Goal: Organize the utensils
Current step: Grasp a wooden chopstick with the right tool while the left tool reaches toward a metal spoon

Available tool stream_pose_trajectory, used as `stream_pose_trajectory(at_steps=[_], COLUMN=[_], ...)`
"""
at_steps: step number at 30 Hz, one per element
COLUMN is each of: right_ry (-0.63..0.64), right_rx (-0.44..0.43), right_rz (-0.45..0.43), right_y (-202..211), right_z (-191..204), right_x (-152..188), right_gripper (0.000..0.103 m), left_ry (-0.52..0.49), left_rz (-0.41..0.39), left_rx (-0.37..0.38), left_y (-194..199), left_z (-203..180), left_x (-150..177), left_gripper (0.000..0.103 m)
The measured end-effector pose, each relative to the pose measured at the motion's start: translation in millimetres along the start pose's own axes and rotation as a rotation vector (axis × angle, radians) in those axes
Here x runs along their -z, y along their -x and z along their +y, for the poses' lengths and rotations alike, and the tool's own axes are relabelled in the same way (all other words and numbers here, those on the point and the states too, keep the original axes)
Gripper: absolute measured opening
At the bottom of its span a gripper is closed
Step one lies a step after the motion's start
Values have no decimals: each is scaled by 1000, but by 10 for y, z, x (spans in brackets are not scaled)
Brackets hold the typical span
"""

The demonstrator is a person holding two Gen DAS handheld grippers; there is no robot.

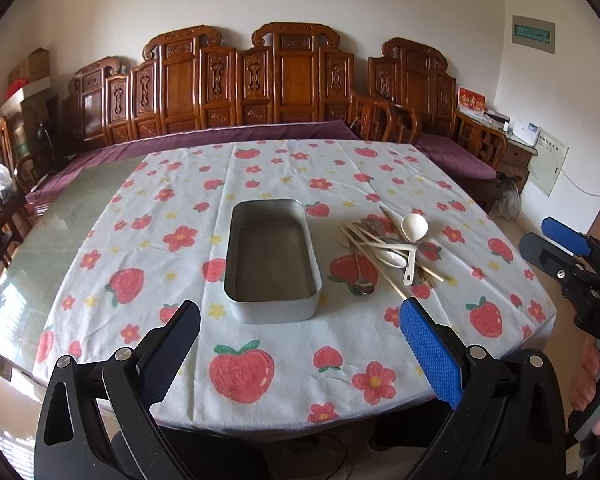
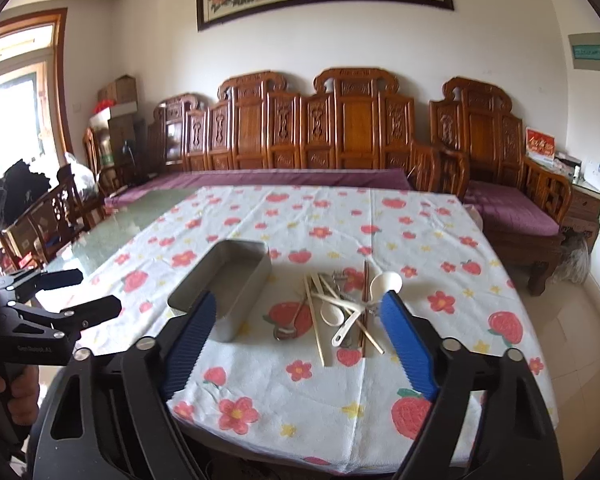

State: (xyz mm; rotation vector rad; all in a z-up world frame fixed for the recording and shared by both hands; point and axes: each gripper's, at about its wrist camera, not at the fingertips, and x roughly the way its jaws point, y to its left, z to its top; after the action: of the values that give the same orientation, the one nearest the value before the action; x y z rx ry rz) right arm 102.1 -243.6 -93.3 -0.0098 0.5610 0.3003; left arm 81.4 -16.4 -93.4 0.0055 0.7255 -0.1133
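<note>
Item: utensil pile point(image 2: 340, 312), loose heap on the strawberry-print tablecloth point(image 1: 260, 368), right of centre and toward the table's near edge. Contents as far as I can tell: pale chopsticks point(image 2: 316, 320), a dark pair, white plastic spoons point(image 2: 384, 286), one metal spoon point(image 2: 290, 326). They overlap and cross; most long axes run roughly from near edge to far edge.

Item: metal tray point(image 1: 274, 256), empty, rectangular, just left of the pile and apart from it, long axis likewise near-to-far.

Item: right gripper point(image 2: 300, 340), jaws spread wide, holding nothing. I see the pile directly ahead of it, between its blue pads point(image 2: 408, 344) in its own view.

Item: left gripper point(image 1: 300, 356), jaws also spread, empty. It faces the tray; the pile lies ahead and to its right.

Judgement: my right gripper is the nearer to the heap and should take the first pick. I expect to close across a handle rather than along it. The tangle may drag neighbours.
</note>
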Motion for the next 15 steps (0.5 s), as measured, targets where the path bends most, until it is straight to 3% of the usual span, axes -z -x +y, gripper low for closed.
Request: stream_pose_trajectory(at_steps=[5,11,15], right_ry=[0,16,16], right_rx=[-8,-2,-21], right_rz=[86,180,224], right_y=[-420,-883,-1170], right_z=[-133,-312,-407], right_x=[117,216,264], right_gripper=[62,58,49], left_ry=[-4,-37,-52], left_rz=[27,51,72], left_rx=[9,14,21], left_y=[-245,-489,-685], left_z=[16,-34,-74], left_x=[-47,-126,-166], left_gripper=[97,97,97])
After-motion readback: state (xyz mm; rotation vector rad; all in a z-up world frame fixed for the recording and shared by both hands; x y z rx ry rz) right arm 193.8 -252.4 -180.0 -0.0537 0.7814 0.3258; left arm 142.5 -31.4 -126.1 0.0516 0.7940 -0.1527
